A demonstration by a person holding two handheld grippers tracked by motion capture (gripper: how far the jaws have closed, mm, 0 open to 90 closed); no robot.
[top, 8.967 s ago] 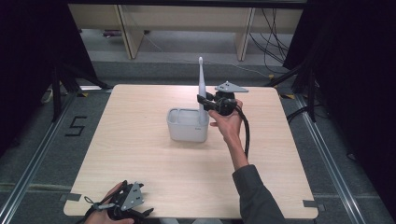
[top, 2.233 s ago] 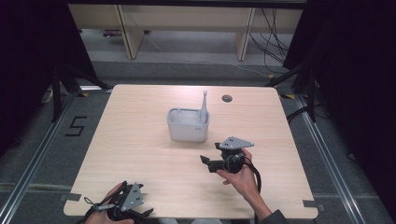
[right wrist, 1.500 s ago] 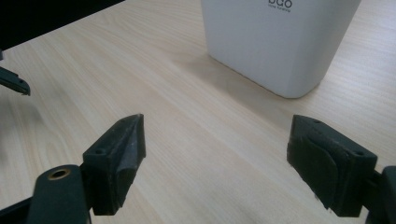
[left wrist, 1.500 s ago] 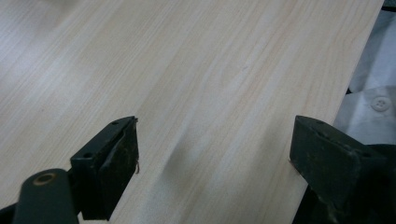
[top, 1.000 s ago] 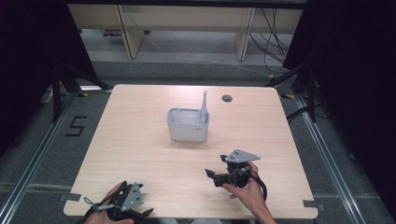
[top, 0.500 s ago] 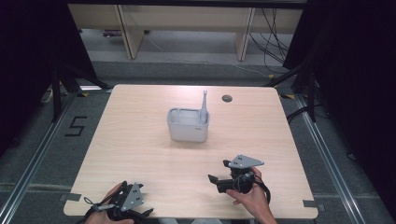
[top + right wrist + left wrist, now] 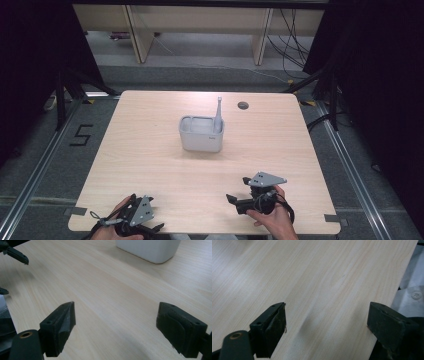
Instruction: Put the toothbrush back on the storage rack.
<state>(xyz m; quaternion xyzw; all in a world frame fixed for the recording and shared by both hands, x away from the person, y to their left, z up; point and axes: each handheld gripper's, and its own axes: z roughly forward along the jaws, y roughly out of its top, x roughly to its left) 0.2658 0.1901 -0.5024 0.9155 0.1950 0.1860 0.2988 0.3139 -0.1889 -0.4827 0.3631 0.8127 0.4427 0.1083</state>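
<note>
A grey tub point(image 7: 201, 133) stands at the middle of the wooden table point(image 7: 150, 150), and a grey slender tool point(image 7: 218, 113) stands upright in its right corner. My right gripper point(image 7: 238, 201) rests low near the table's front right, held by a hand, its jaws wide apart with only bare wood point(image 7: 115, 315) between them. The tub's base point(image 7: 150, 250) lies ahead of it. My left gripper point(image 7: 150, 228) sits at the front left edge in the other hand, open over bare wood point(image 7: 324, 315).
A dark round grommet point(image 7: 243, 105) marks the table's far side. Pale shelving point(image 7: 200, 25) stands beyond the table. A floor tile with the number 5 point(image 7: 81, 135) lies at the left. The other gripper's fingertips point(image 7: 15, 255) appear at the right gripper view's upper left.
My right gripper has let go of the slender tool, which now stands in the tub, and has drawn back to the table's front right. The left gripper has stayed put.
</note>
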